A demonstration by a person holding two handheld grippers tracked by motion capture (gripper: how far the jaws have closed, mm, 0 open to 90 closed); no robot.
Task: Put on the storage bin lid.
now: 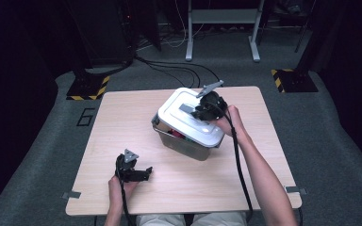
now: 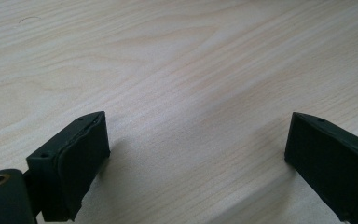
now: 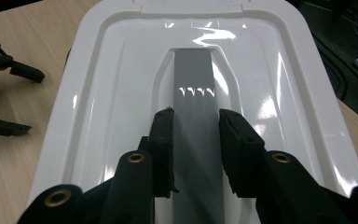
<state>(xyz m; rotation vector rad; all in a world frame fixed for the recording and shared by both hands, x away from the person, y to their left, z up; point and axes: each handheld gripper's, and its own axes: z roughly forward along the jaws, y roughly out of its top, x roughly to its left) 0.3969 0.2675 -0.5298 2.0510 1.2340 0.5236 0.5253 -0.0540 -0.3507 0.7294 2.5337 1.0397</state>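
Gripping grey handle [image 3: 195, 93] atop white lid [image 3: 116, 93]: right claw [image 3: 195, 122] | left claw [image 2: 196, 144] spread, near box [image 1: 184, 143] on tabletop [image 1: 122, 122]

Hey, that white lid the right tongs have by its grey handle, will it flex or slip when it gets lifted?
The white lid looks like moulded plastic with raised ribs, so probably fairly stiff and light. Its surface is glossy, likely slippery, but the right tongs clamp both sides of the grey handle, which should hold. Gripped at one point, it may tilt off the bin.
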